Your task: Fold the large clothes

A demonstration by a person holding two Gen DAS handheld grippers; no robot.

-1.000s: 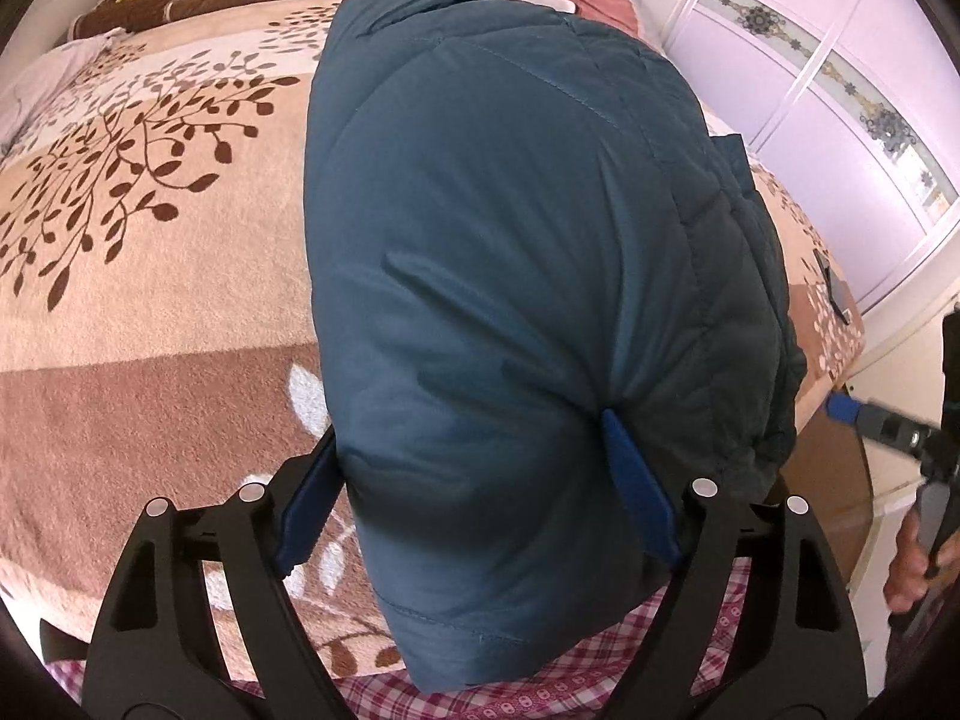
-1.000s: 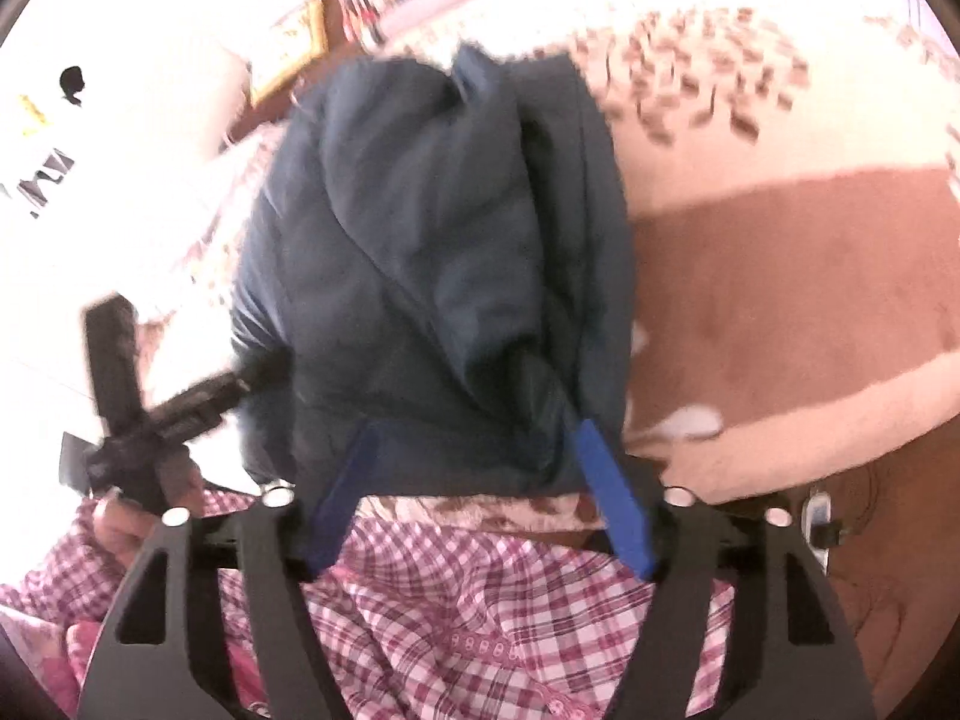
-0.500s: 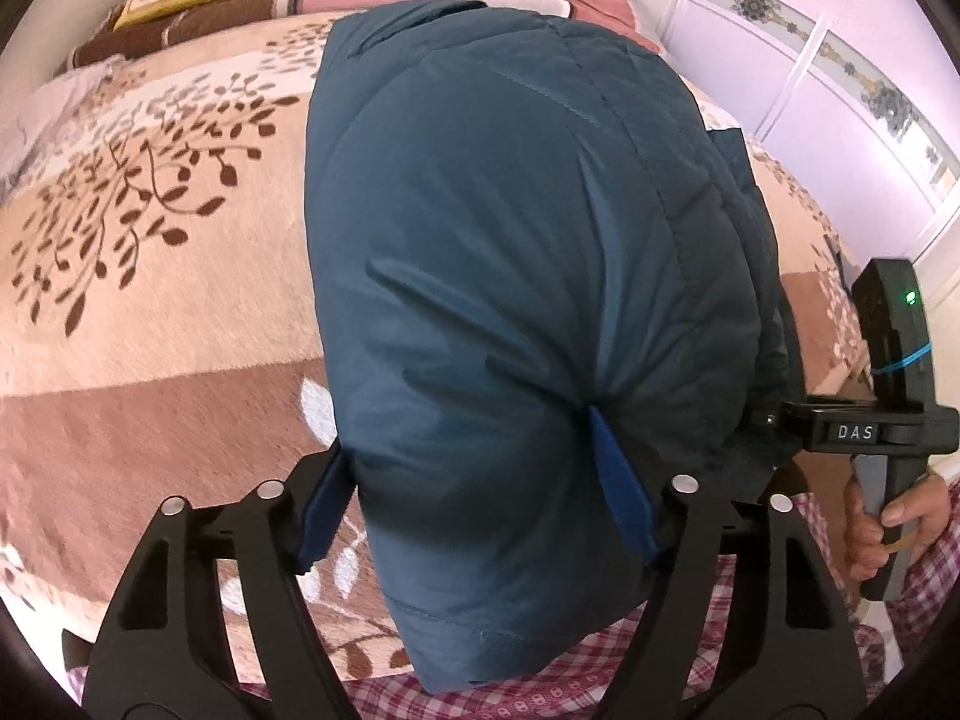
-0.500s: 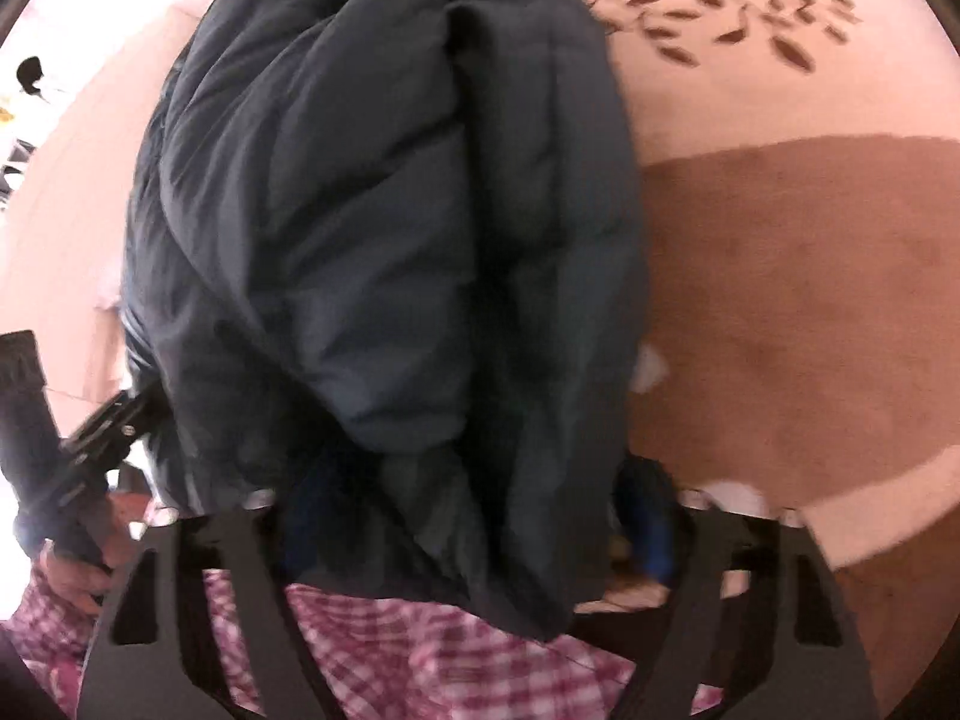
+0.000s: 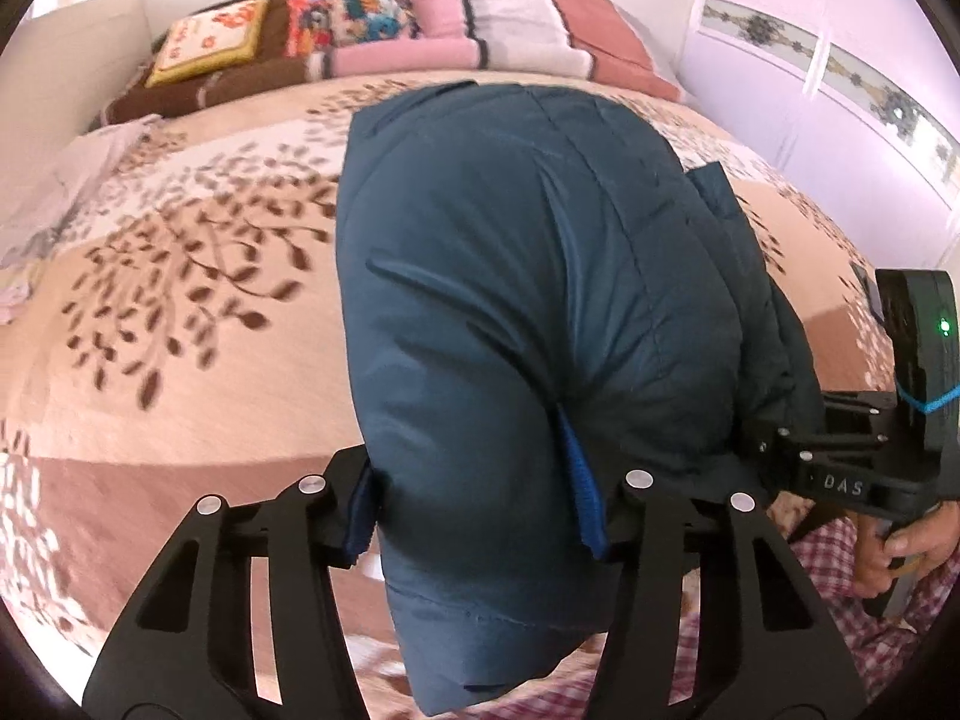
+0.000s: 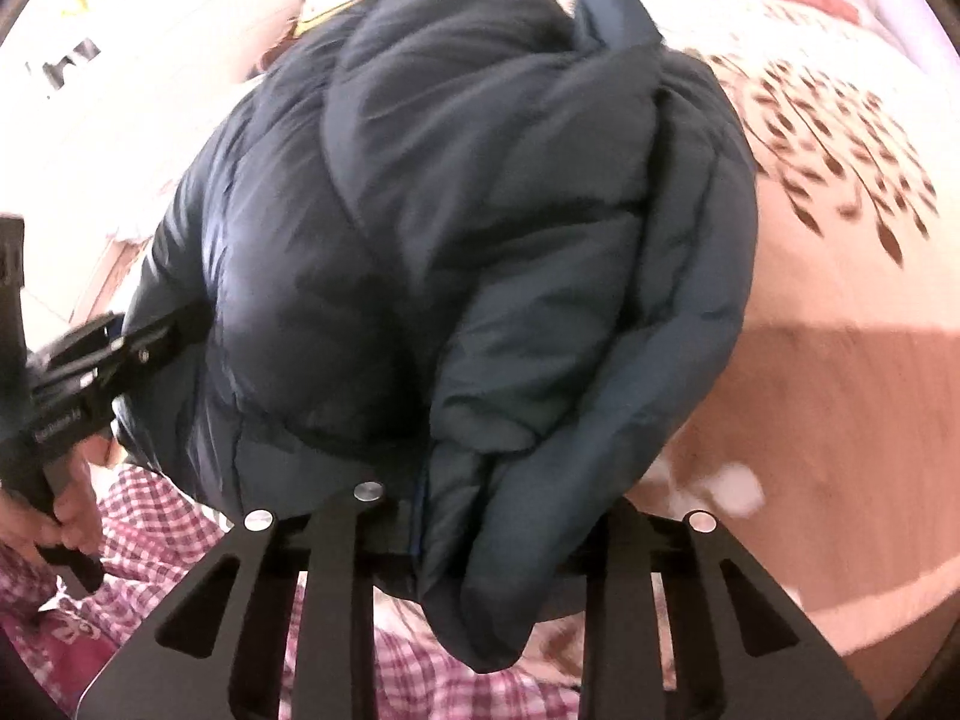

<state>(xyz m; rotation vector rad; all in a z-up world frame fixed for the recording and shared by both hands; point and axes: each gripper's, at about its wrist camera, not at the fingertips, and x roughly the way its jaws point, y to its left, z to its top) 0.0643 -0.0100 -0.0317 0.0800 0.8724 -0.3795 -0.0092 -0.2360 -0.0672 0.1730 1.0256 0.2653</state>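
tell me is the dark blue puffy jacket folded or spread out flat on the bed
Folded: the dark blue puffy jacket lies as a narrow bundle, its layers stacked at the near edge.

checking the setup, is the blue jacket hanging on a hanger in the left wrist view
No, the blue jacket lies on the patterned bedspread.

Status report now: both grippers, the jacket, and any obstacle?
Left gripper closing on jacket edge. Right gripper closing, jacket folds between jaws. Jacket bunched on bed. No obstacle seen.

Left tool (image 5: pixel 477 501) and right tool (image 6: pixel 480 516), tilted downward, are closing.
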